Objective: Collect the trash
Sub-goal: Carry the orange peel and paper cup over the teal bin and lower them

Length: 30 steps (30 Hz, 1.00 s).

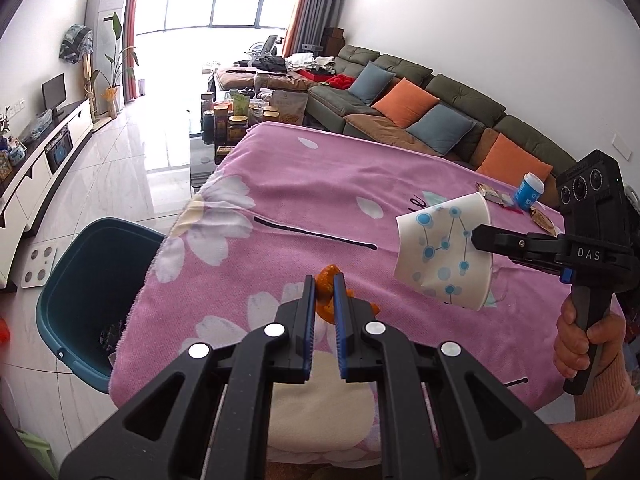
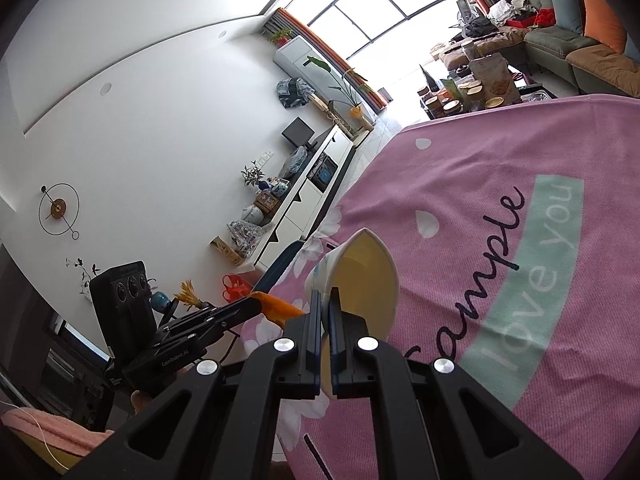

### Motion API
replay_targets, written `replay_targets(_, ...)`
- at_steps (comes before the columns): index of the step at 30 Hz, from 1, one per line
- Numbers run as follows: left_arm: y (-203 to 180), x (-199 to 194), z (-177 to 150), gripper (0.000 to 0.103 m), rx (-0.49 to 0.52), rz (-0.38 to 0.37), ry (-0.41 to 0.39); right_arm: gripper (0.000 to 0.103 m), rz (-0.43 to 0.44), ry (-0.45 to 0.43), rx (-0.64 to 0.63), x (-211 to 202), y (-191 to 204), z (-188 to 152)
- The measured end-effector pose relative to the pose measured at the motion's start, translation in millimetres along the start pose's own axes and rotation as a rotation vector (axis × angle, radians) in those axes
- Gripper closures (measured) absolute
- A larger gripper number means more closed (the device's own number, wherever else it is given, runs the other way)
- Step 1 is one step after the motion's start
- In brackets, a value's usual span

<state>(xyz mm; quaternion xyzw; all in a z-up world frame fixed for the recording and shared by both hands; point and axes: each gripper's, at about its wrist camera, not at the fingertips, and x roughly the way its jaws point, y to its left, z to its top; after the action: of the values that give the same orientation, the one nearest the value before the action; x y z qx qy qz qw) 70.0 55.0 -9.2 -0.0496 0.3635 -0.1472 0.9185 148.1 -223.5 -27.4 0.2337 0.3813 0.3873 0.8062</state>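
Trash in both claws: our left claw (image 1: 323,294) pinches a scrap of orange peel (image 1: 326,280), our right claw (image 2: 325,312) clamps the wall of a paper cup (image 2: 362,280), both above the pink-covered desk (image 1: 320,184). We judge this the carrying step; next, each must clear the desk edge to the teal bin (image 1: 80,280) before letting go.

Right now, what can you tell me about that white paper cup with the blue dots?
The paper cup is white outside, printed with blue dots joined by thin lines, and pale yellow inside. It looks like thin card, its rim squeezed out of round. It is off the pink blanket, tipped on its side in the air, mouth towards the right tongs, which are shut on its wall at the rim. Nothing else touches it, and it looks empty.
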Motion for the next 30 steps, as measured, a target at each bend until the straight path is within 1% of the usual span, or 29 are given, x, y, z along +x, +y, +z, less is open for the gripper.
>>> replay_targets(30, 29, -27, -5, 0.094, -0.064, 0.078, -0.045, 0.100, 0.059, 0.062, -0.037, 40, 19, 5)
